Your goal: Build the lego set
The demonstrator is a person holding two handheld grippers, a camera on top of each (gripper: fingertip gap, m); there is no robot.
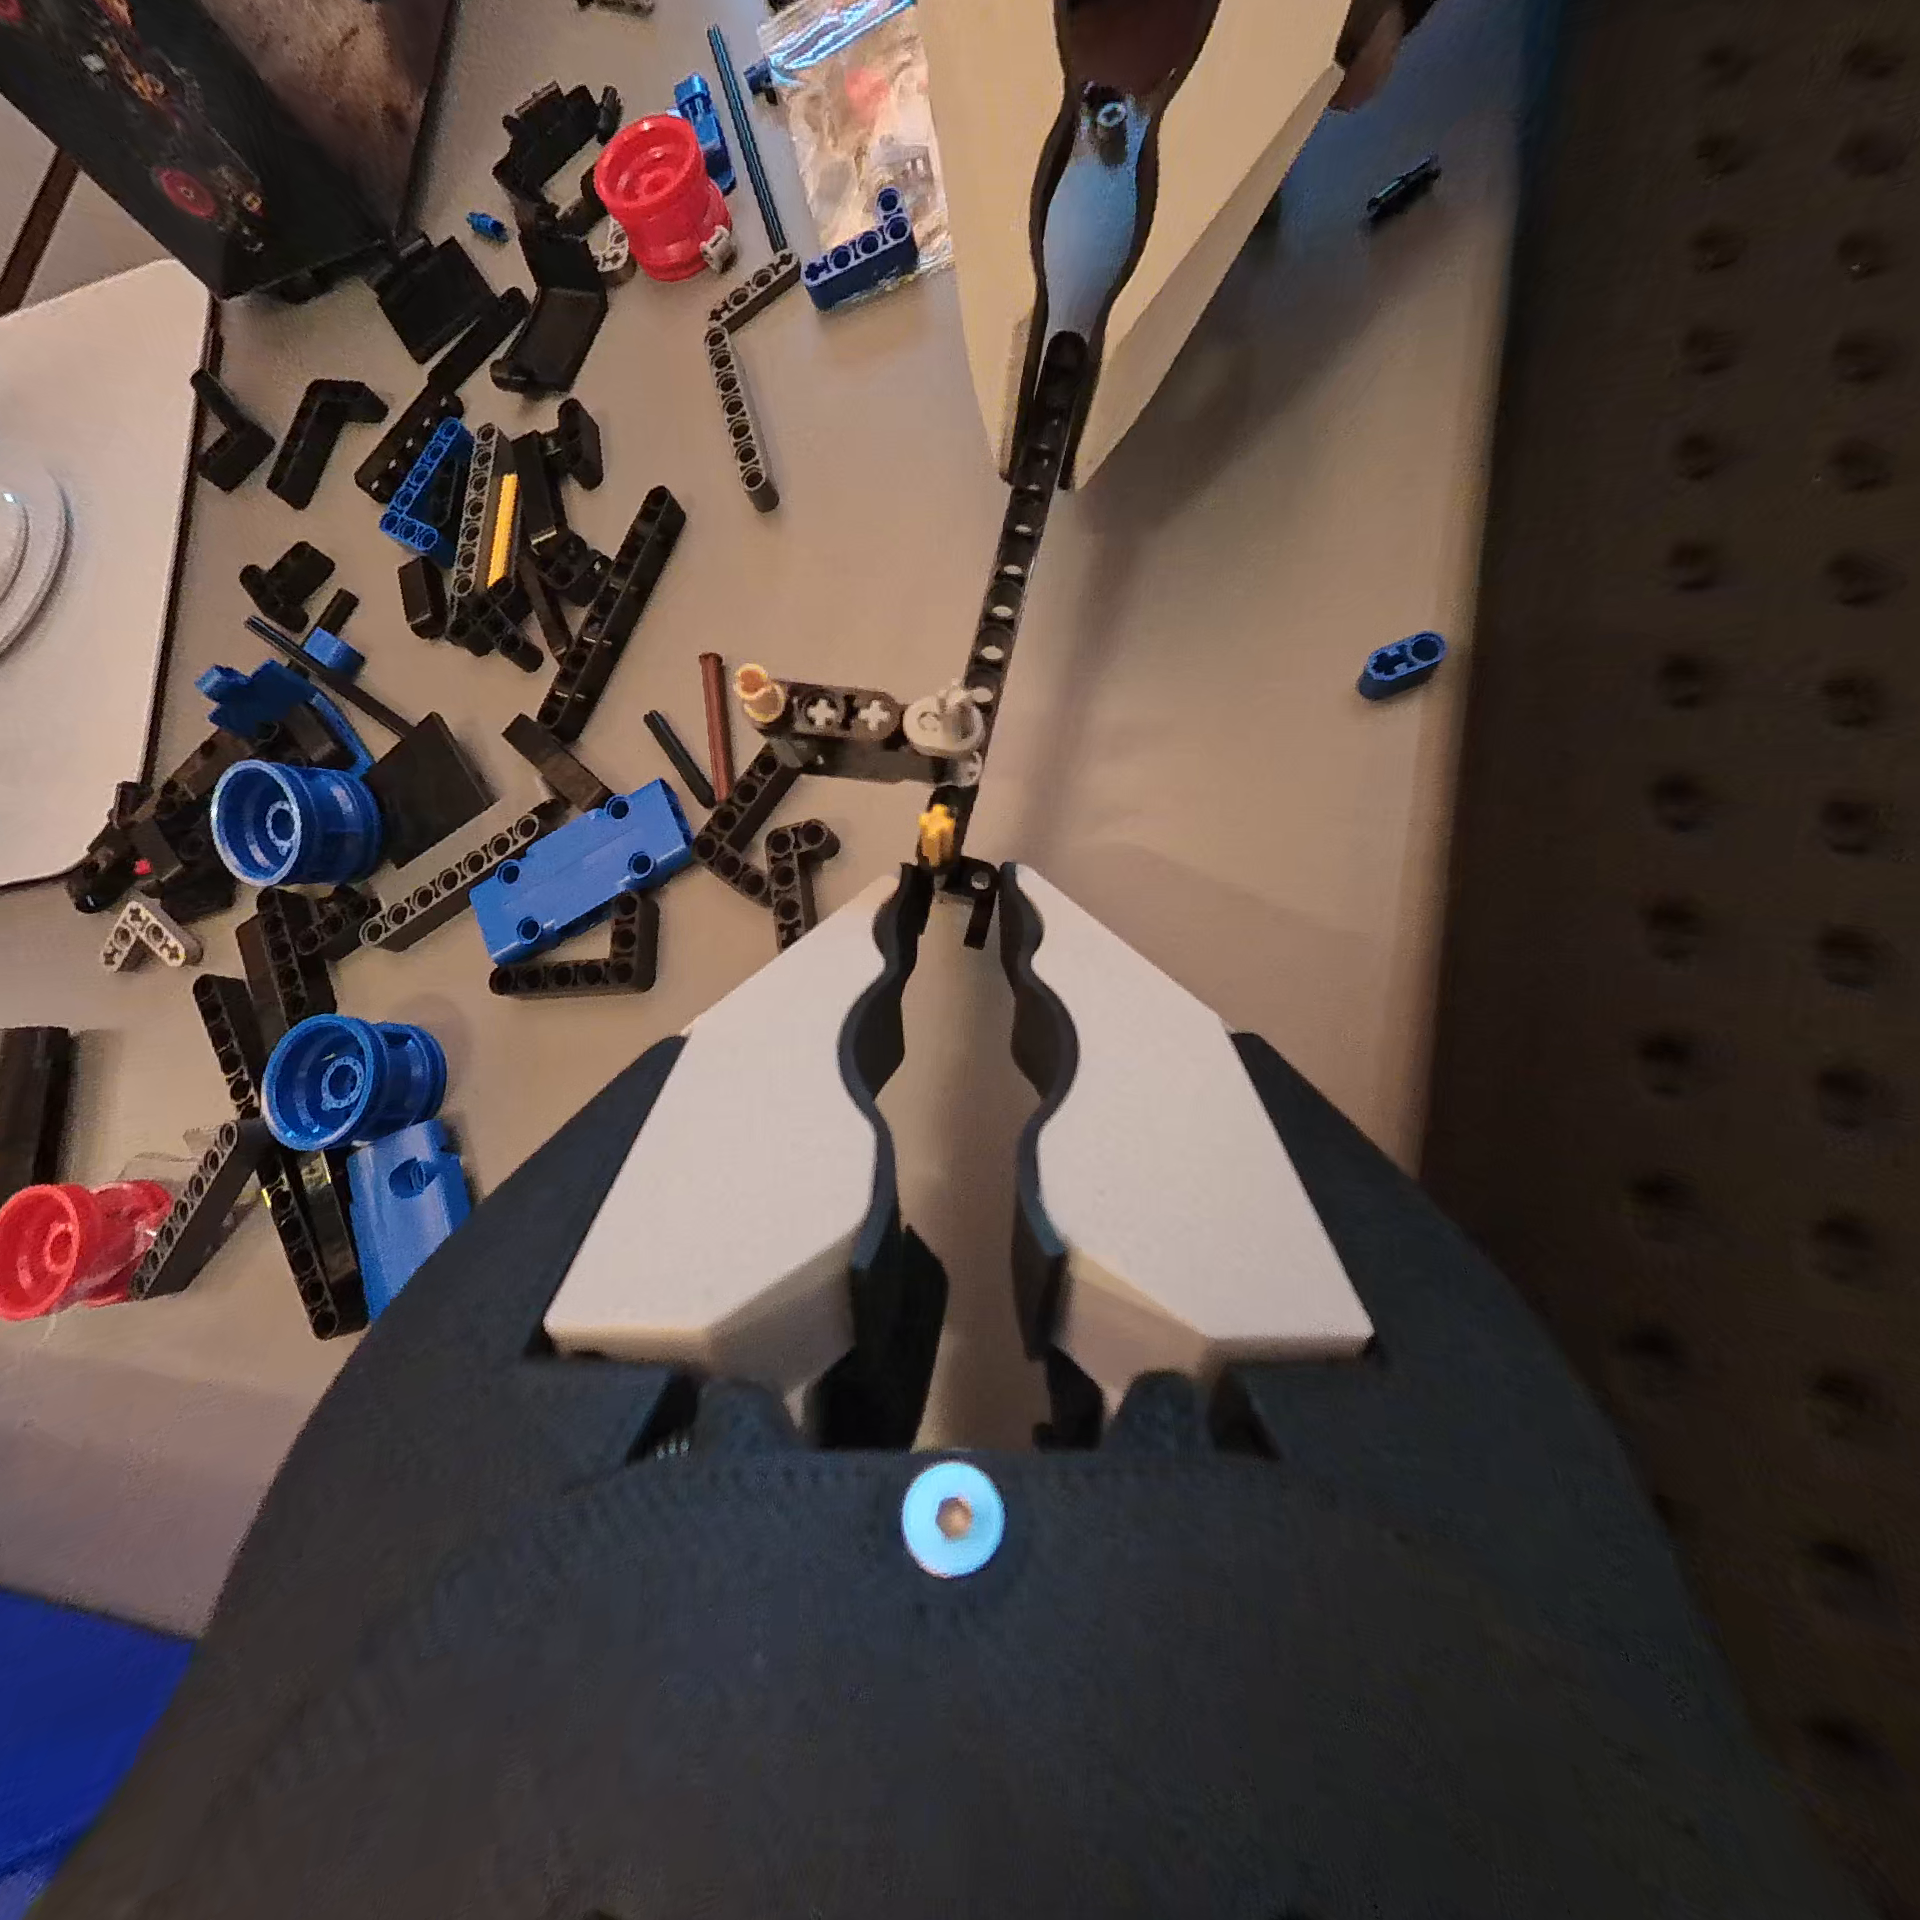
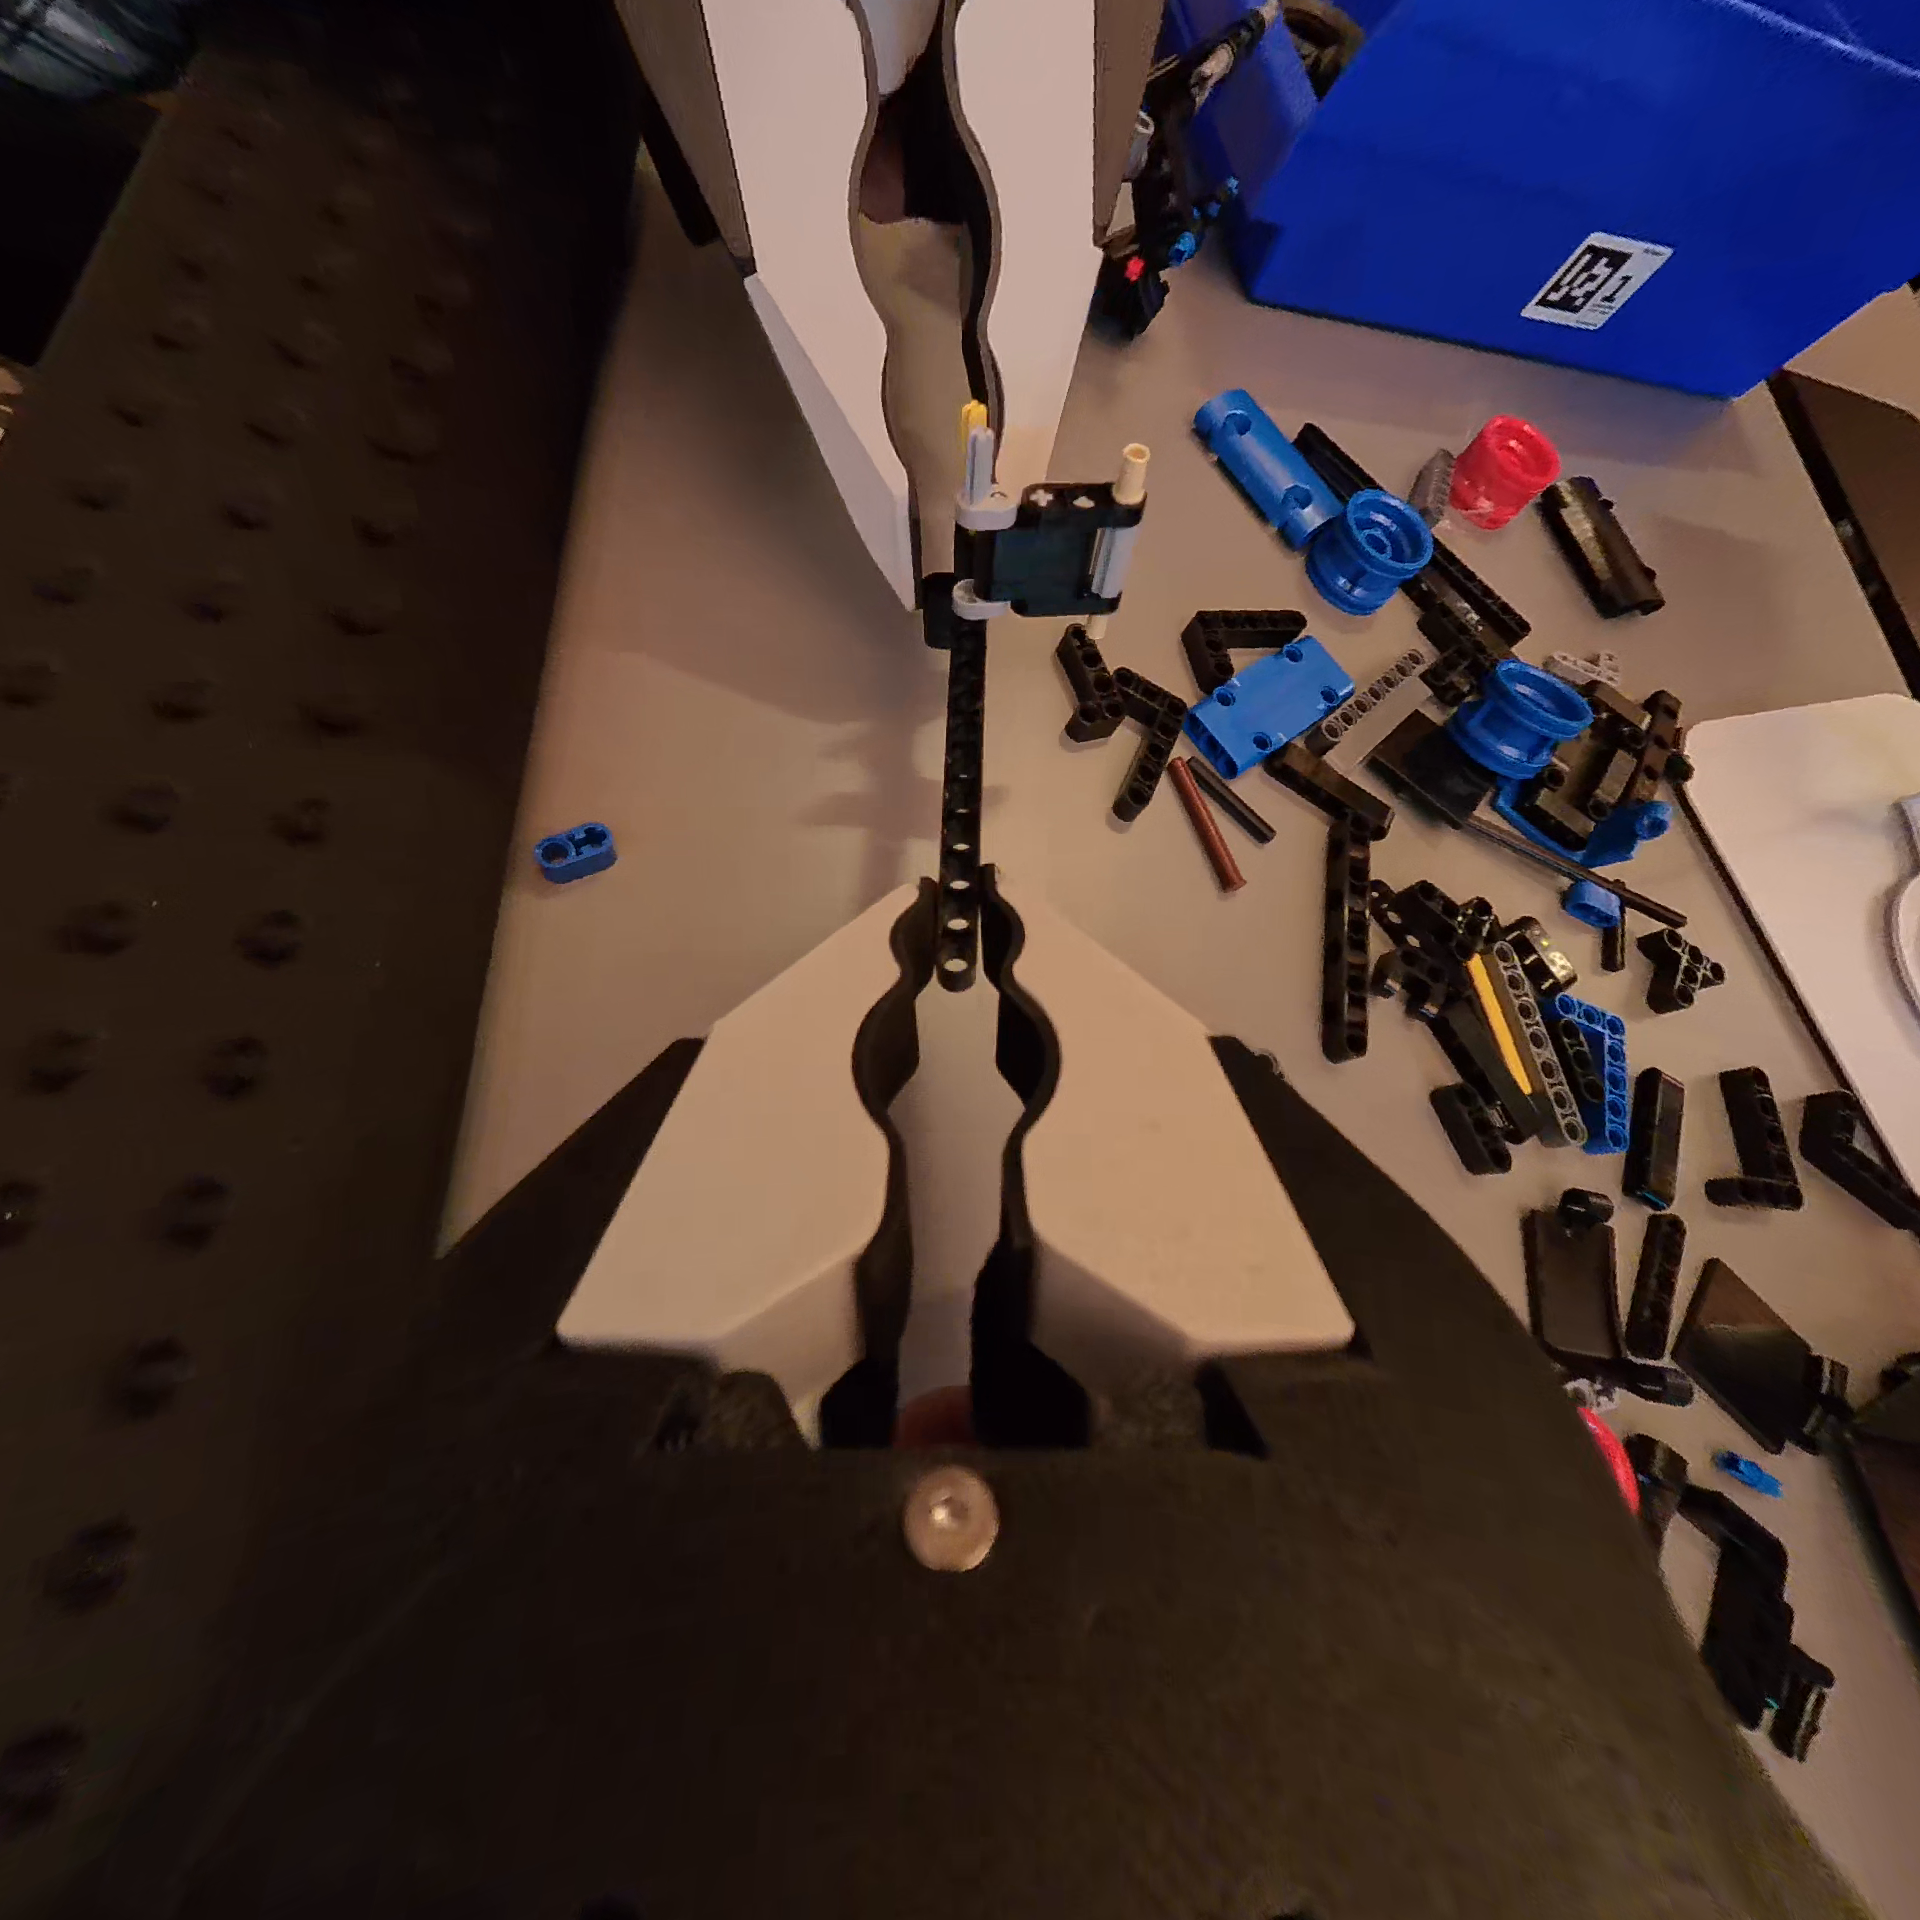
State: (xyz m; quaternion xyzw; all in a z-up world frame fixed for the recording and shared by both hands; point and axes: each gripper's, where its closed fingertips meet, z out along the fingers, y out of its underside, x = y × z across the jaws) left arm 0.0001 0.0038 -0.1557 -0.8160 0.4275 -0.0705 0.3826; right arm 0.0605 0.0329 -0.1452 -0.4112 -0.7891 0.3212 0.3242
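Note:
A long black holed beam (image 1: 1003, 603) is held in the air between both grippers. Near one end it carries a black block (image 1: 842, 727) with grey connectors, a tan pin and a yellow axle (image 1: 935, 831). My left gripper (image 1: 956, 883) is shut on that end, just past the yellow axle. My right gripper (image 2: 956, 914) is shut on the beam's (image 2: 961, 769) other end. Each gripper also shows in the other's view: the right gripper (image 1: 1044, 457) at the top, the left gripper (image 2: 966, 488) behind the block (image 2: 1049, 551).
Loose black and blue pieces (image 1: 499, 582) lie over the grey table, with blue wheel hubs (image 1: 291, 821), a red hub (image 1: 660, 192) and a parts bag (image 1: 862, 135). A small blue link (image 2: 575, 850) lies alone. A dark box (image 1: 208, 135), a blue bin (image 2: 1558, 156) and a dark studded surface (image 2: 260, 623) border the table. The gap from one gripper's tips to the other's is roughly 8 cm.

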